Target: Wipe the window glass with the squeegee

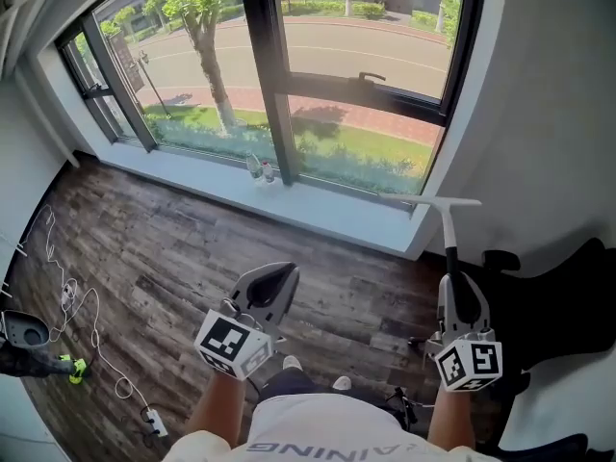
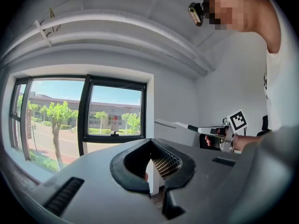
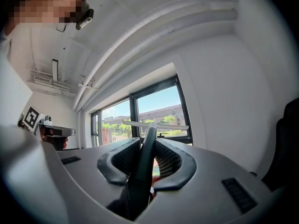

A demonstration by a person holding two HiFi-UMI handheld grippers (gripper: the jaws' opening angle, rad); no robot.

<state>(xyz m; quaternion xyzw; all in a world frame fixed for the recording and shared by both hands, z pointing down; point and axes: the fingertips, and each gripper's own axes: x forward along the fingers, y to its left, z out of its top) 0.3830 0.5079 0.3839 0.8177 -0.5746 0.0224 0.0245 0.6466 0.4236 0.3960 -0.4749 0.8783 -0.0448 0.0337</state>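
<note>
My right gripper (image 1: 452, 285) is shut on the black grip of the squeegee (image 1: 449, 229), low at the right of the head view. Its white shaft rises to a white blade (image 1: 443, 201) just short of the window glass (image 1: 361, 27), near the sill's right end. In the right gripper view the handle (image 3: 142, 171) runs between the jaws of my right gripper (image 3: 148, 143), with the blade (image 3: 154, 124) ahead. My left gripper (image 1: 286, 271) hangs above the floor, shut and empty. In its own view, my left gripper (image 2: 150, 143) points at the window, and the squeegee (image 2: 177, 124) shows to the right.
A small bottle (image 1: 255, 168) stands on the white sill (image 1: 327, 210). Cables (image 1: 87, 320) and a power strip (image 1: 154, 420) lie on the wooden floor at left. A black chair (image 1: 558, 306) stands right of my right gripper. A handle (image 1: 371, 77) sits on the dark window frame.
</note>
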